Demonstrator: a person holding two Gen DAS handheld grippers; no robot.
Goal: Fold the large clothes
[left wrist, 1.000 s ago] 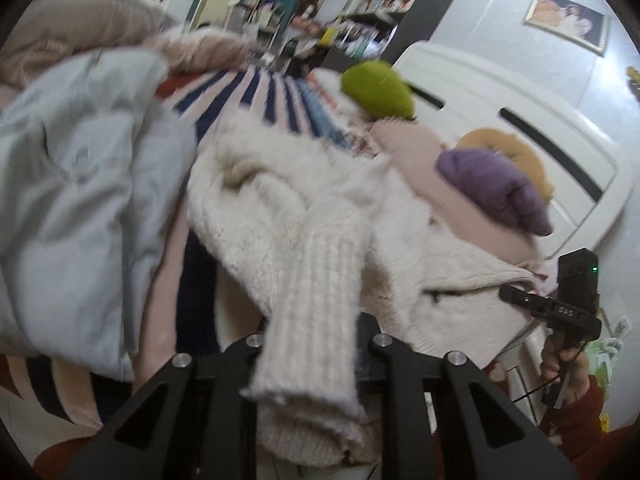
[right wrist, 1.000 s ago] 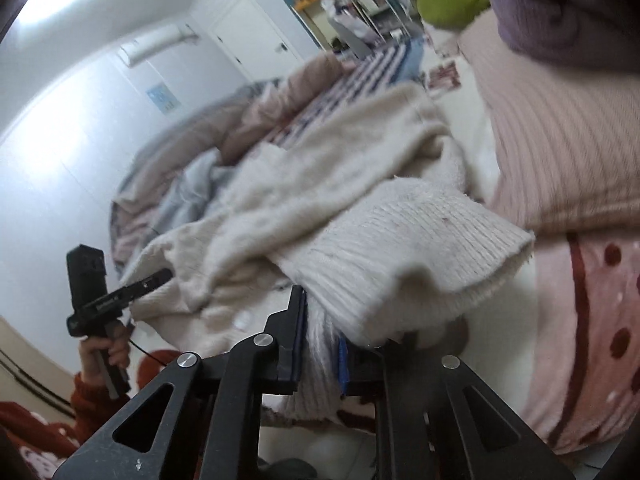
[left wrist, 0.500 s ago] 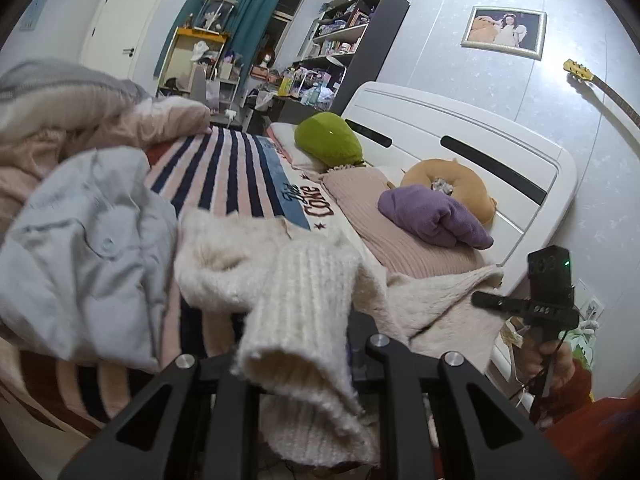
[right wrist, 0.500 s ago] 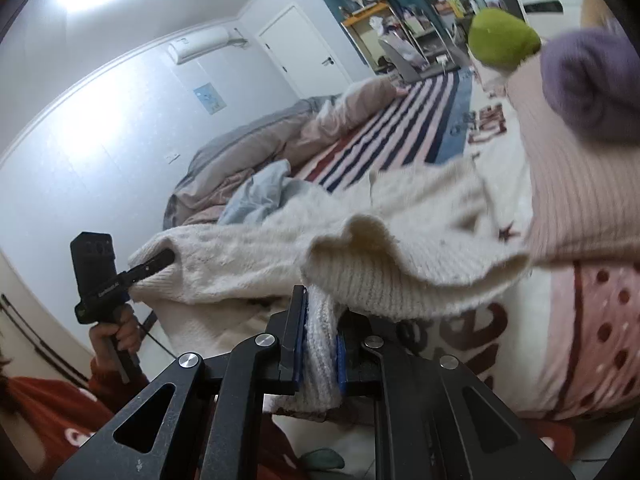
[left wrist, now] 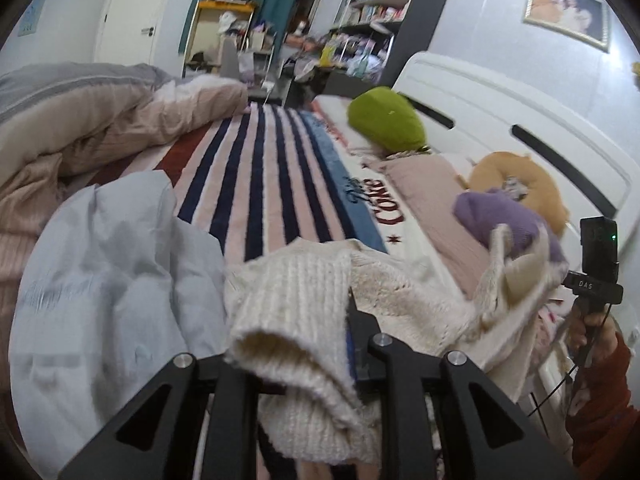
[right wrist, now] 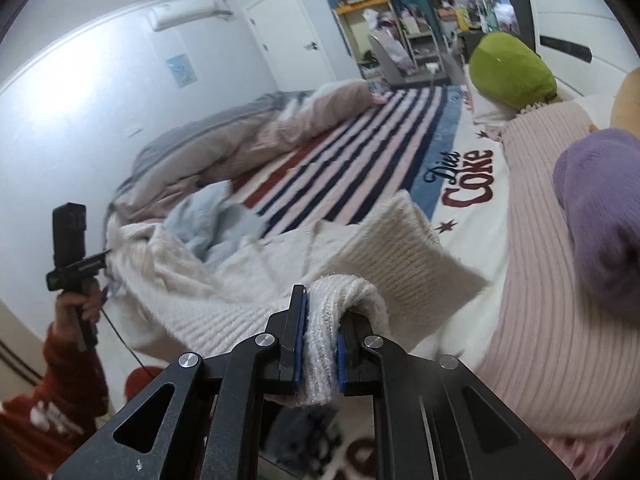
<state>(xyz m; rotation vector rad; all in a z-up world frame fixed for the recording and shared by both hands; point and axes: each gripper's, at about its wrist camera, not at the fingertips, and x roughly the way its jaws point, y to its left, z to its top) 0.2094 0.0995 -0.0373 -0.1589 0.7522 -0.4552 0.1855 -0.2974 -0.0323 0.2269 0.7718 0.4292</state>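
A cream knit sweater (right wrist: 224, 280) is held stretched above the striped bed (right wrist: 360, 168). Left of the sweater's middle, one ribbed end is clamped in the left tool (left wrist: 320, 344). Right of it, the other end is pinched between the closed right tool (right wrist: 320, 336).

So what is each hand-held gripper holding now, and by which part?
Both hold the cream knit sweater. The right hand-held gripper pinches a ribbed edge near a cuff; the left hand-held gripper grips a ribbed sleeve end.
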